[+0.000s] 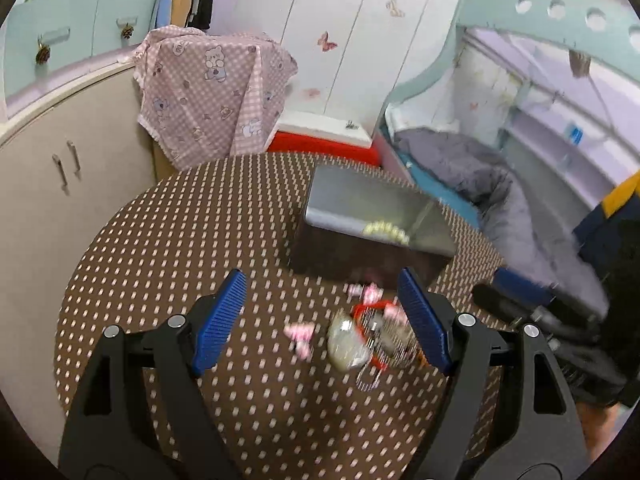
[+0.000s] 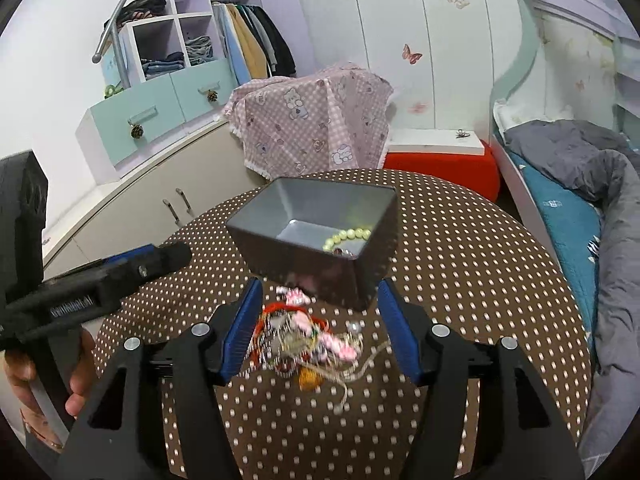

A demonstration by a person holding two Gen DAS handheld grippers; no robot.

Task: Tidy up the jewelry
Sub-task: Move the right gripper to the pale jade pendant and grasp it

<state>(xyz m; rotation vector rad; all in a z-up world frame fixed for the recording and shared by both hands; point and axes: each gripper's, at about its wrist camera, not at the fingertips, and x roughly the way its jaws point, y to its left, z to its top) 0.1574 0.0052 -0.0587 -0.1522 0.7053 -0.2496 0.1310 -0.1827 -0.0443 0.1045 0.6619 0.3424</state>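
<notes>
Left wrist view showed the left gripper point(image 1: 322, 316) with its blue pads spread wide and nothing between them, poised above a tangled heap of jewelry point(image 1: 360, 334) on the brown dotted tablecloth point(image 1: 160, 240). The heap was blurred; a red cord, pink pieces and a pale round piece could be made out, little more. Just beyond the heap stood the grey box point(image 1: 372, 236), open-topped, with a pearl bracelet point(image 1: 386, 232) already lying against its right inner wall.

Right wrist view showed the right gripper point(image 2: 318, 328) likewise spread and empty, the same heap point(image 2: 304, 348) lying between and below its pads, with a thin chain trailing toward the near right. The box point(image 2: 320, 236) sat immediately behind, its near wall almost touching the far pink pieces. The left tool entered this view from the left, held in a person's hand point(image 2: 76, 376).

Assessment: most of the jewelry remained unsorted on the cloth. To do the next pick well, one gripper should single out a piece at the edge of the tangle, such as the loose pink one on the left, and close low on it. The other should stay clear or pin the heap, as entangled chains could otherwise be dragged along.
</notes>
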